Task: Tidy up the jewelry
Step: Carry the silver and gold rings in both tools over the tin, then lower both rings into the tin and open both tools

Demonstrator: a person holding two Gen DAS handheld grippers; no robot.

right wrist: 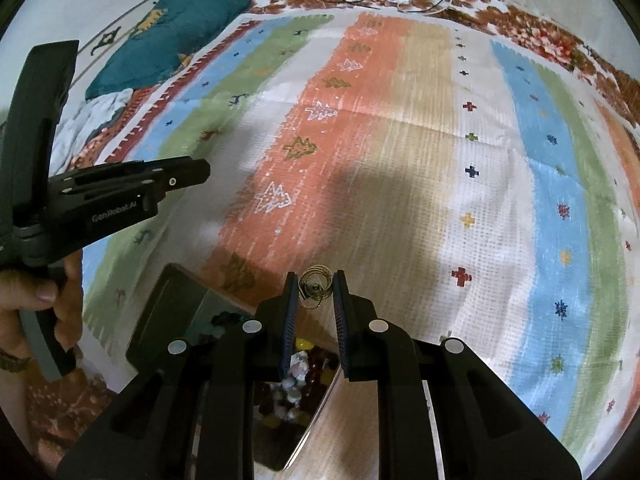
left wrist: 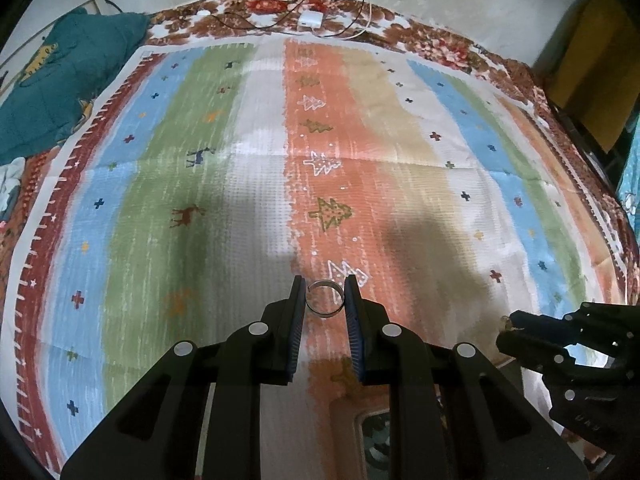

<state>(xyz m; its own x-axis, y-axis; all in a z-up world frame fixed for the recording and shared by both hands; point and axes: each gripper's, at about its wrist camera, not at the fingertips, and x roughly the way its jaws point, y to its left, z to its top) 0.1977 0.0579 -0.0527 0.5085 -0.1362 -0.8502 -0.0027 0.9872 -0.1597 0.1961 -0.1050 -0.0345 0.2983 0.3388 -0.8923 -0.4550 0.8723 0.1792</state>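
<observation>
My left gripper (left wrist: 324, 294) is shut on a silver open-band ring (left wrist: 325, 298), held between its fingertips above the striped cloth (left wrist: 256, 208). My right gripper (right wrist: 316, 289) is shut on a gold wire-spiral ornament (right wrist: 316, 286), held above a dark jewelry box (right wrist: 168, 320). The box holds several beads (right wrist: 298, 376) in white, red and yellow, and it has a mirrored lid. The left gripper also shows at the left of the right wrist view (right wrist: 188, 172). The right gripper shows at the lower right of the left wrist view (left wrist: 510, 330).
A teal quilted cushion (left wrist: 60, 80) lies at the far left. A white charger with cables (left wrist: 310, 20) lies at the cloth's far edge. A corner of the box (left wrist: 376, 436) shows under the left gripper. A yellow object (left wrist: 588, 52) stands at the far right.
</observation>
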